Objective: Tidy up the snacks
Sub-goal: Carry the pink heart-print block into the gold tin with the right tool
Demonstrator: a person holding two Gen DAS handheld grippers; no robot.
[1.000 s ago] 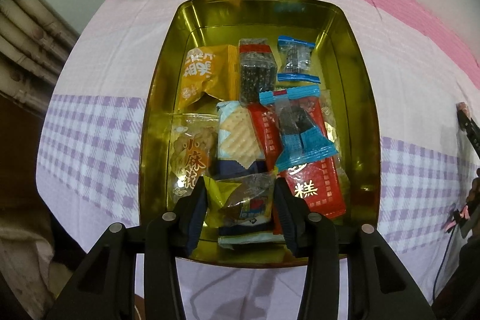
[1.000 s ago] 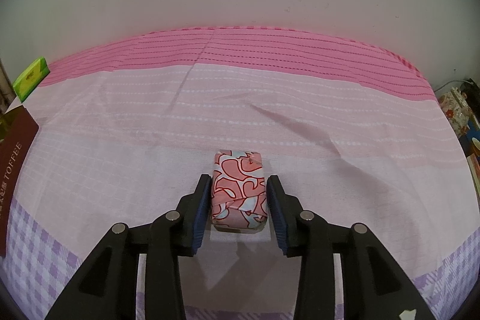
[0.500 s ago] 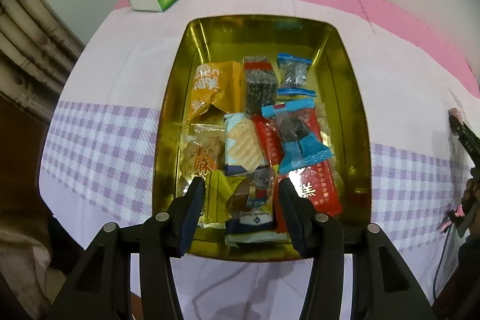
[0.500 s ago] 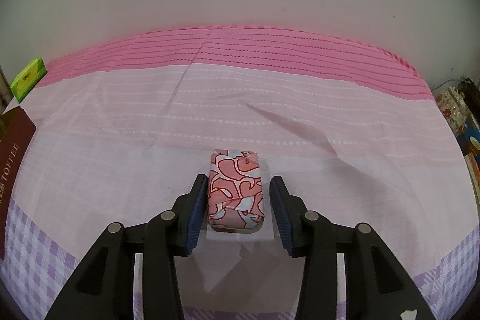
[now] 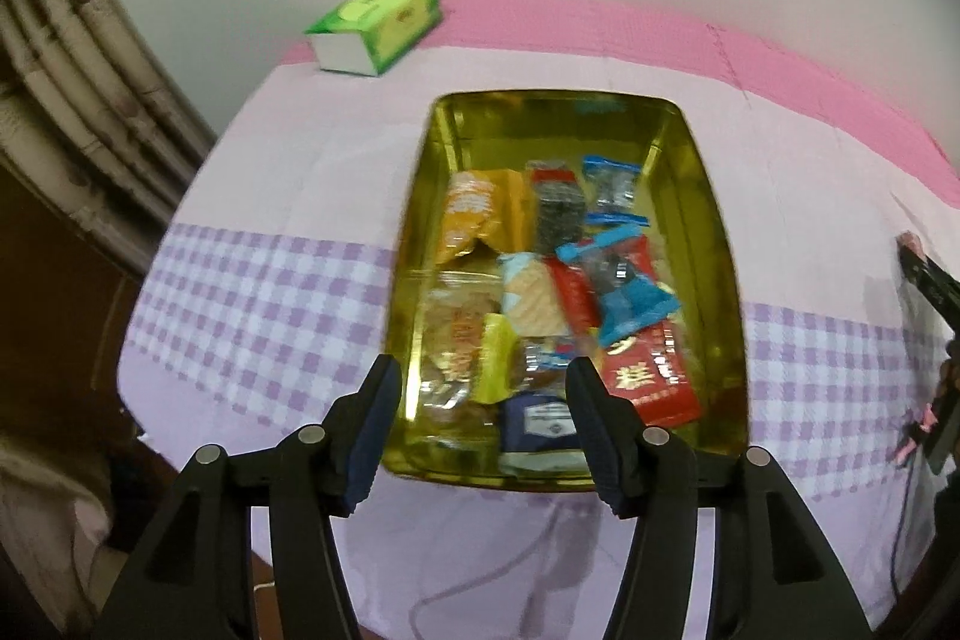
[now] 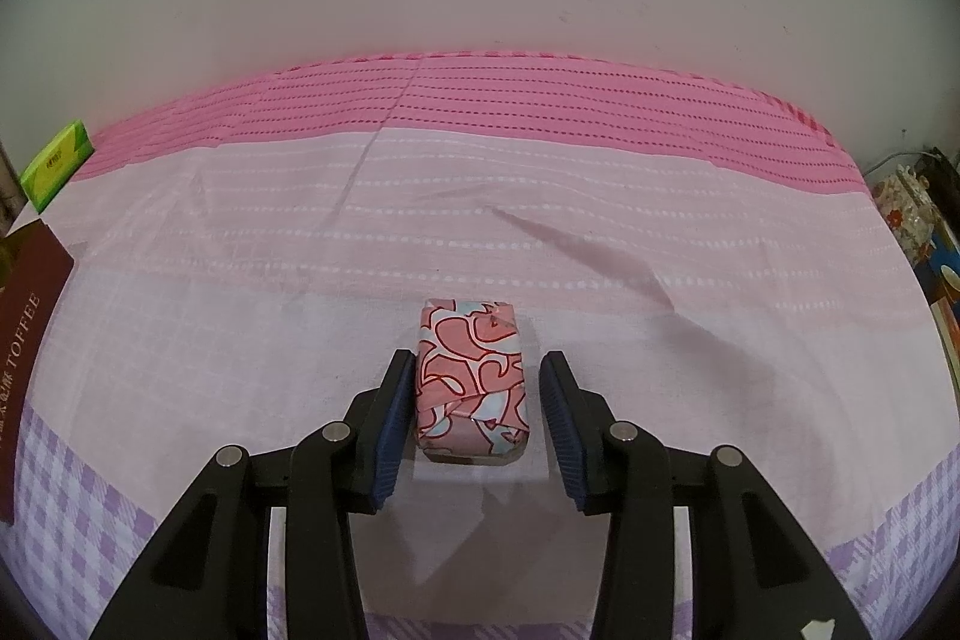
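Observation:
A gold tin tray (image 5: 729,280) lies on the pink and purple tablecloth and holds several wrapped snacks. A yellow and navy packet (image 5: 531,400) lies at its near end. My left gripper (image 5: 480,382) is open and empty above that near end. In the right wrist view a pink patterned packet (image 6: 471,379) lies on the cloth between the open fingers of my right gripper (image 6: 477,382), with a gap on each side.
A green tissue box (image 5: 378,25) sits at the far left by the wall; it also shows in the right wrist view (image 6: 57,163). A dark red toffee box lid (image 6: 24,340) lies at the left. Cluttered items (image 6: 912,220) stand past the table's right edge.
My left gripper opened, let go of the yellow and navy packet into the tray, and pulled back and up. My right gripper opened slightly around the pink packet.

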